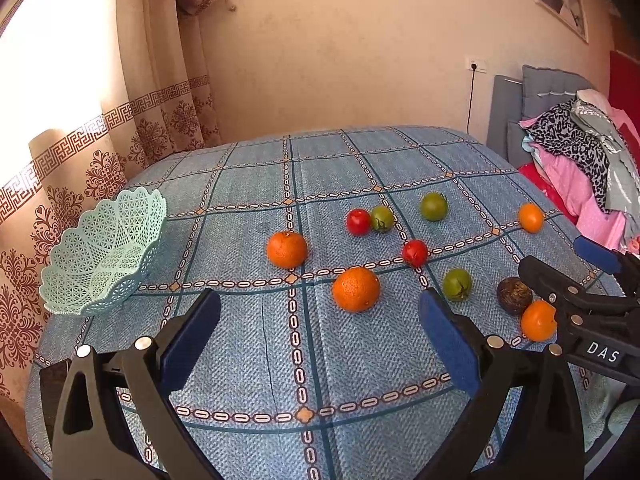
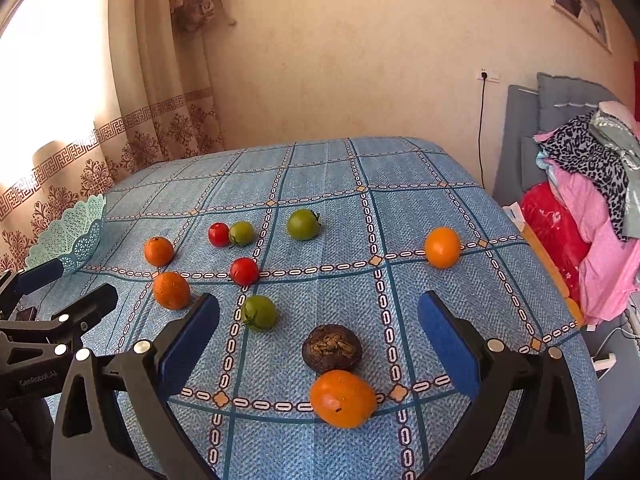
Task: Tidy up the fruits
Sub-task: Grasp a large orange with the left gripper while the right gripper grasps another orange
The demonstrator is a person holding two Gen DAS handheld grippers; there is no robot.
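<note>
Fruits (image 1: pixel 356 289) lie scattered mid-table, with bare cloth (image 1: pixel 256 360) toward six o'clock. Basket (image 1: pixel 106 252) sits at the nine o'clock edge, one orange (image 2: pixel 442 247) near the three o'clock edge. Left gripper (image 1: pixel 320 336) and right gripper (image 2: pixel 319 340) both gape, holding nothing.

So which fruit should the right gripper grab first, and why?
Probably the nearest orange: ease the right gripper forward and down over it. Its fingers are open and empty, and that orange lies just ahead between them, touching the dark fruit. The basket at the far left holds nothing yet.
</note>
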